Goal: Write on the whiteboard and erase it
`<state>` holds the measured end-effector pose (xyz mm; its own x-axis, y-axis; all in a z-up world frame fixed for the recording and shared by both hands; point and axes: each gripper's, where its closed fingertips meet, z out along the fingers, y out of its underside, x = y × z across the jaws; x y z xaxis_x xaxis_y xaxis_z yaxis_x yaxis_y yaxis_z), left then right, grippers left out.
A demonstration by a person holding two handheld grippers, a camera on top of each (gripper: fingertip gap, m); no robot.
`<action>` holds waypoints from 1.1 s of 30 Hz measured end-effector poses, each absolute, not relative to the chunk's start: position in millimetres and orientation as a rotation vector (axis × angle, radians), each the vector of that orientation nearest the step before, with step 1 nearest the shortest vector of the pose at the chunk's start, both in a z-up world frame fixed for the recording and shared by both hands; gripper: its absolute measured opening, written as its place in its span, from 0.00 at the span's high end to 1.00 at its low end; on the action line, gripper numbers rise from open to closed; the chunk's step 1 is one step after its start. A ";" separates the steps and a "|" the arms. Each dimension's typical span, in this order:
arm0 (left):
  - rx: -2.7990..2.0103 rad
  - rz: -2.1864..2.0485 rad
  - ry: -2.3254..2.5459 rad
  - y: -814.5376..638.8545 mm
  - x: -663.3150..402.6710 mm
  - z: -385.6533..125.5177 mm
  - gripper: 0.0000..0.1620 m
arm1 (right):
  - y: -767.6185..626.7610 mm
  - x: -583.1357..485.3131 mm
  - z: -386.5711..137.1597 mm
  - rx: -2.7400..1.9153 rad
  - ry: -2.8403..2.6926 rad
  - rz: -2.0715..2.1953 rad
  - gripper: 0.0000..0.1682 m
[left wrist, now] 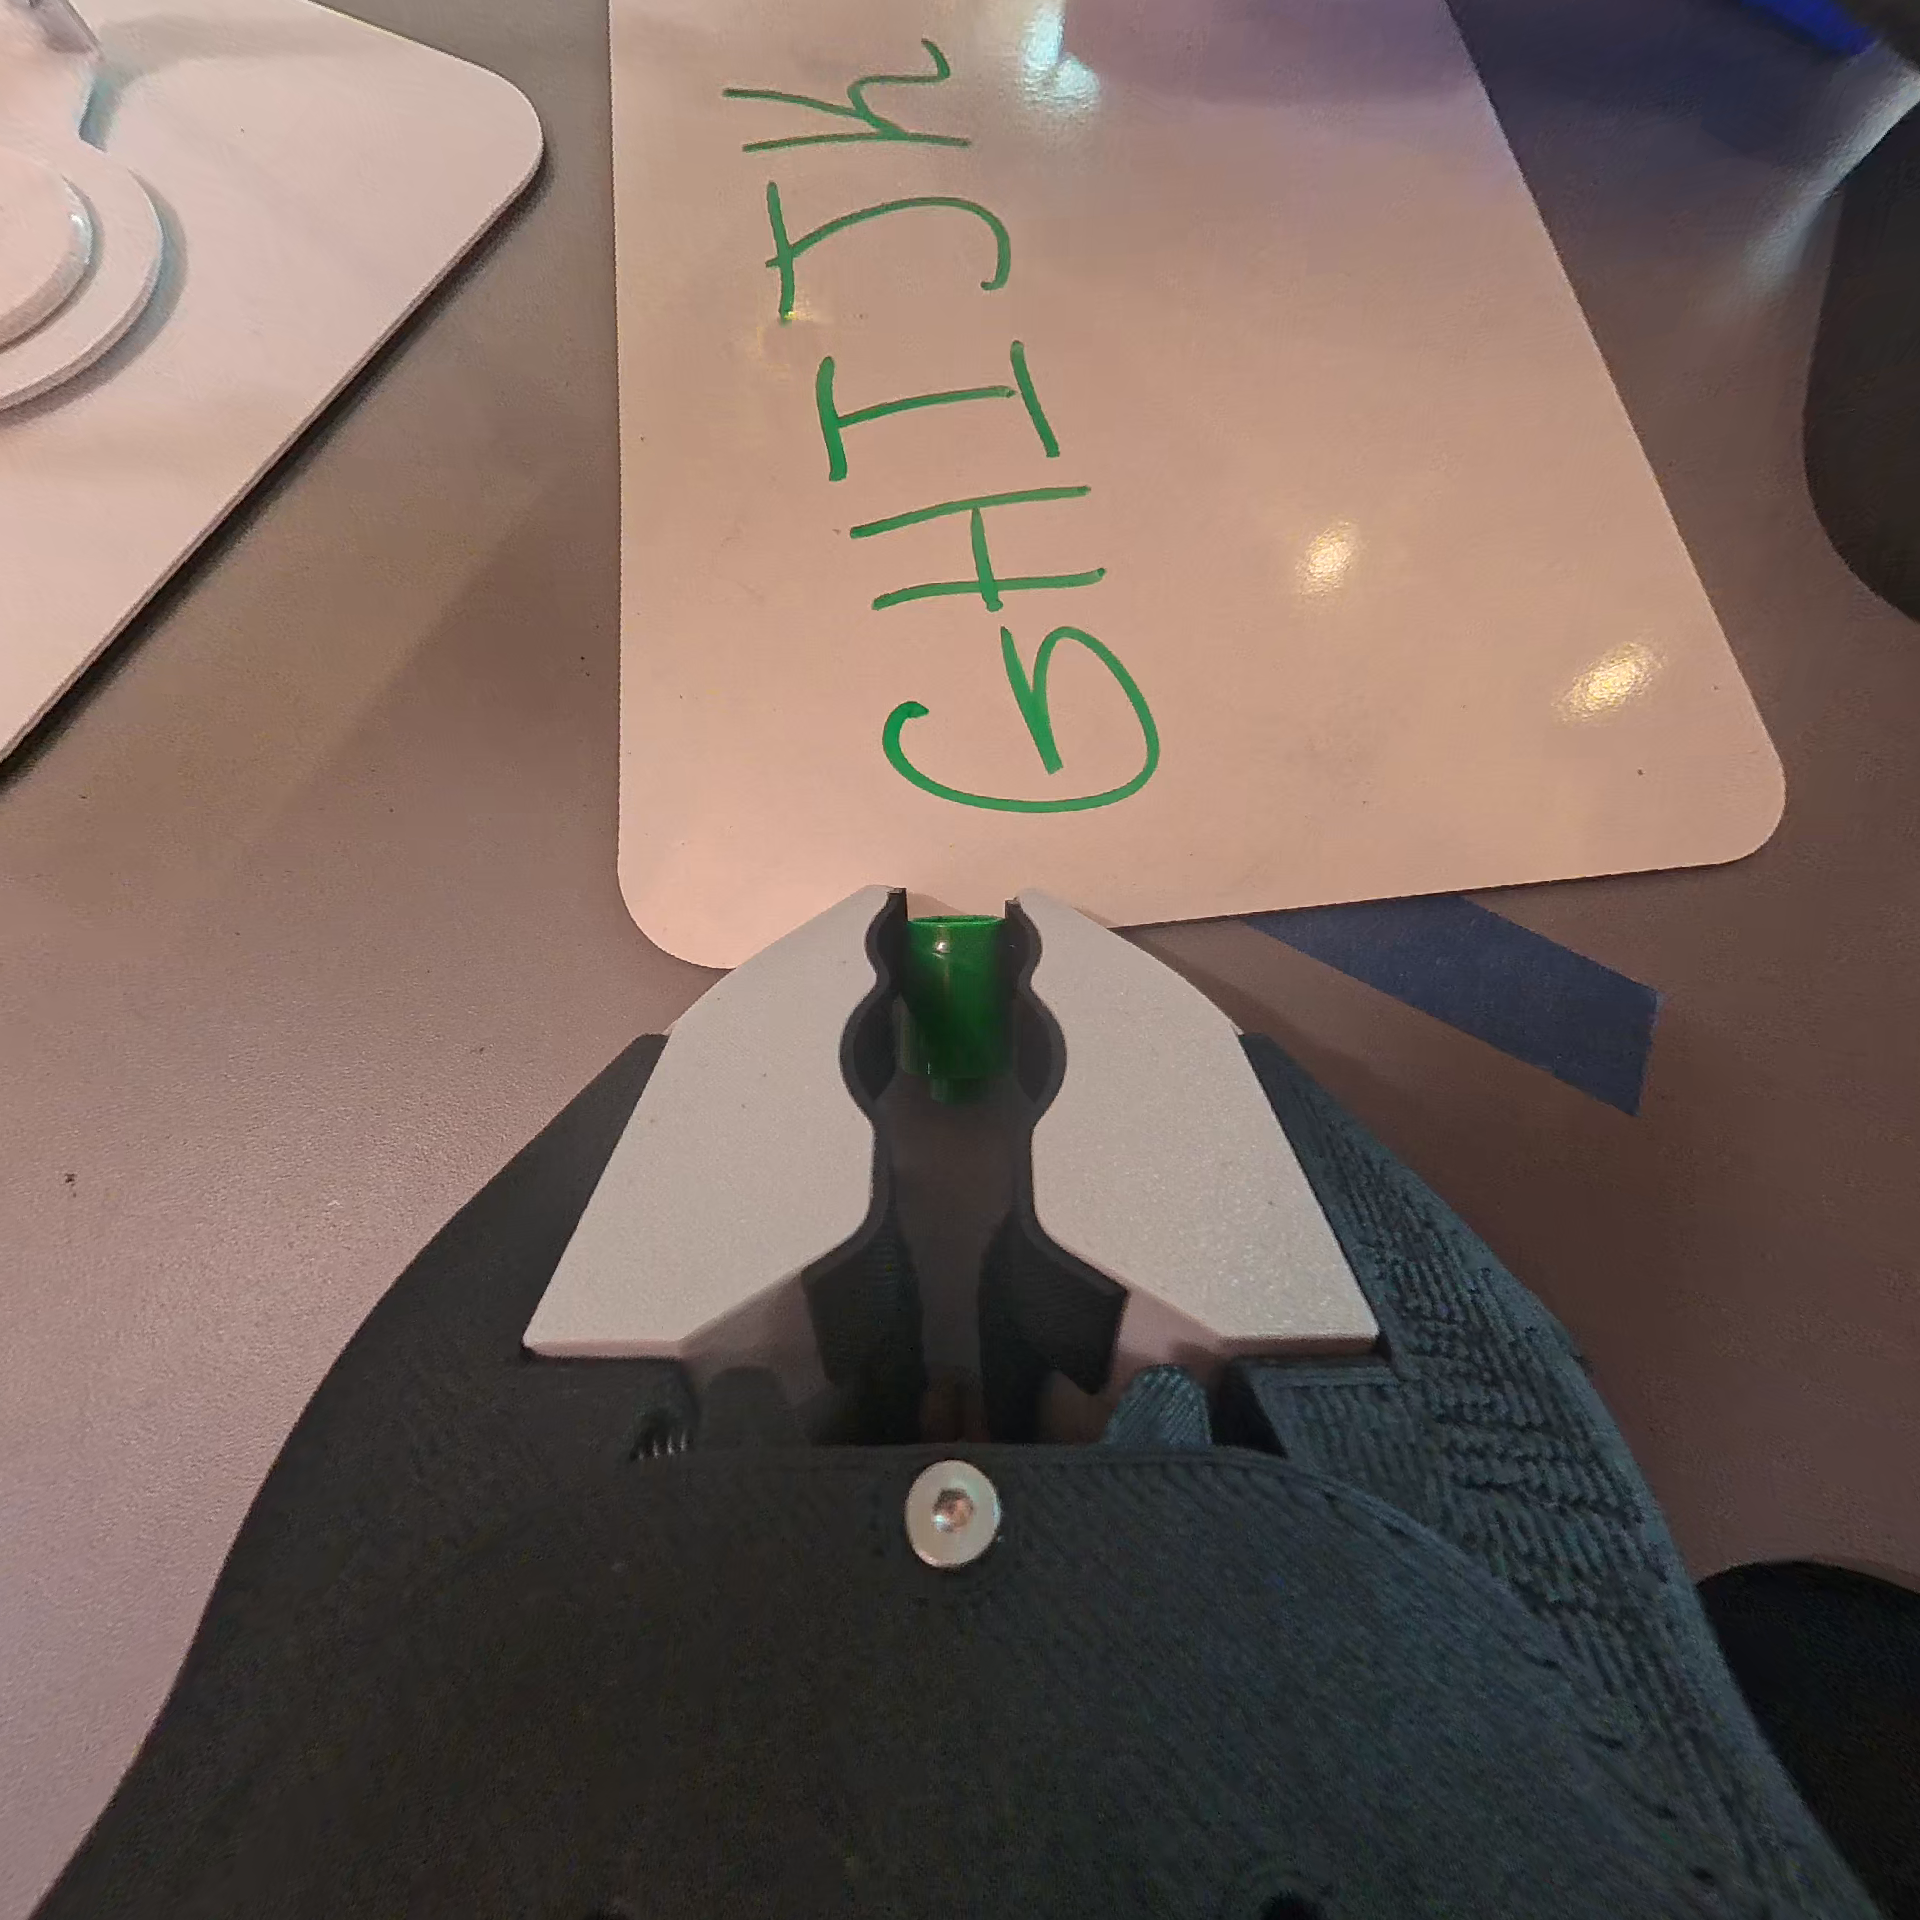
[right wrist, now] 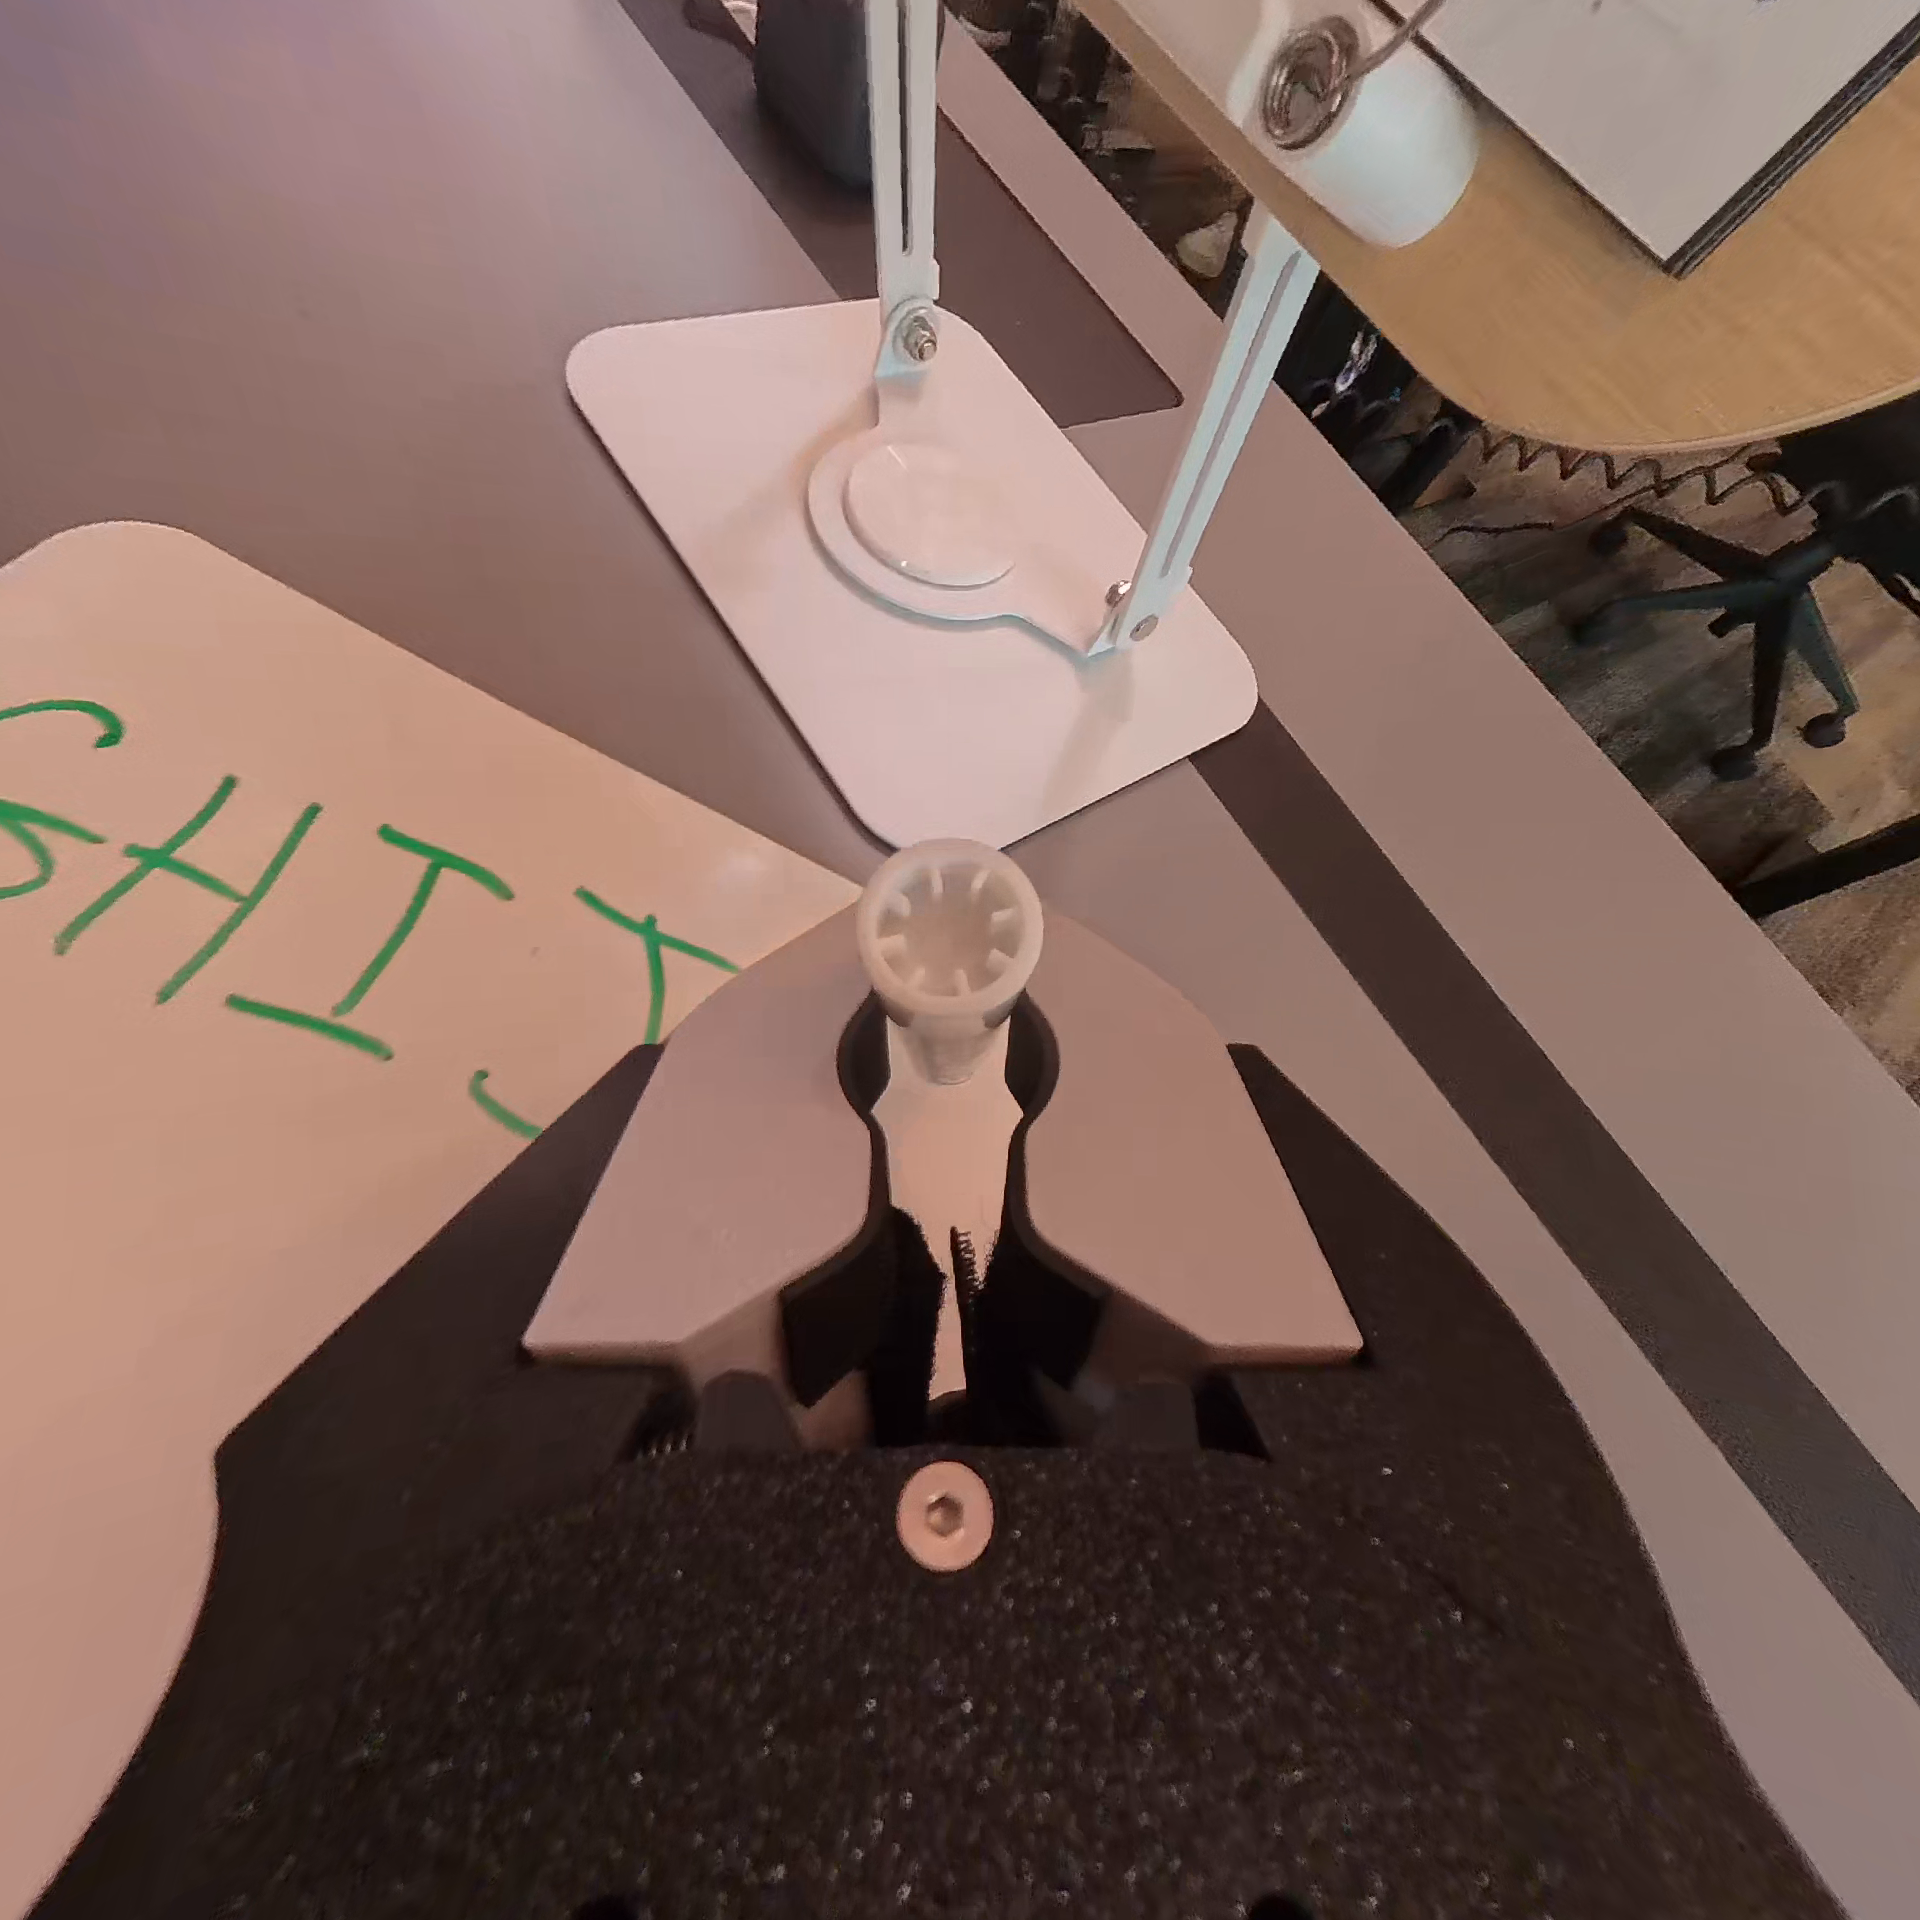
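A white whiteboard (left wrist: 1351, 520) lies flat on the brown table and carries green handwritten letters (left wrist: 966, 582) along its length. My left gripper (left wrist: 954, 906) is at the board's near edge, shut on a green marker cap (left wrist: 948, 987) that stands between its grey fingers. My right gripper (right wrist: 948, 997) is shut on a white marker (right wrist: 948, 935), seen end-on with its ribbed back end toward the camera. It hovers over the whiteboard's (right wrist: 260, 1195) corner. The marker's tip is hidden.
A white lamp stand base (right wrist: 935, 675) with two slanted arms sits just beyond the board, and also shows in the left wrist view (left wrist: 260, 312). Blue tape (left wrist: 1475, 997) lies by the board's corner. A dark object (left wrist: 1870, 416) is at the right. The table edge (right wrist: 1558, 987) runs along the right. Left tips to right tips: about 25 cm.
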<state>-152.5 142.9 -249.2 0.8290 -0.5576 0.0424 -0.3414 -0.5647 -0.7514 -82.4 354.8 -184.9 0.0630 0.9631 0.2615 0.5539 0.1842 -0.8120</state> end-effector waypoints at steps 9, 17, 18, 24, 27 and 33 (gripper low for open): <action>-2.221 -0.355 0.655 142.6 -152.4 -249.2 0.88 | 362.1 -81.3 -197.6 -1.531 -1.625 0.574 0.89; -2.221 -0.354 0.656 142.6 -152.4 -249.2 0.88 | 347.0 -45.7 -199.0 -1.649 -1.598 0.514 0.89; -2.220 -0.353 0.656 142.6 -152.4 -249.2 0.88 | 354.9 -42.6 -199.6 -1.667 -1.572 0.473 0.89; -2.218 -0.360 0.661 141.8 -152.0 -248.9 0.88 | 365.7 -43.8 -162.4 -1.569 -1.325 0.563 0.89; -2.160 -0.408 0.682 140.9 -145.9 -240.8 0.89 | 308.1 -63.1 -114.0 -1.428 -1.257 0.931 0.89; -1.932 -0.635 0.682 134.8 -124.5 -204.9 0.89 | 162.1 -99.6 -92.2 -1.334 -1.259 1.673 0.89</action>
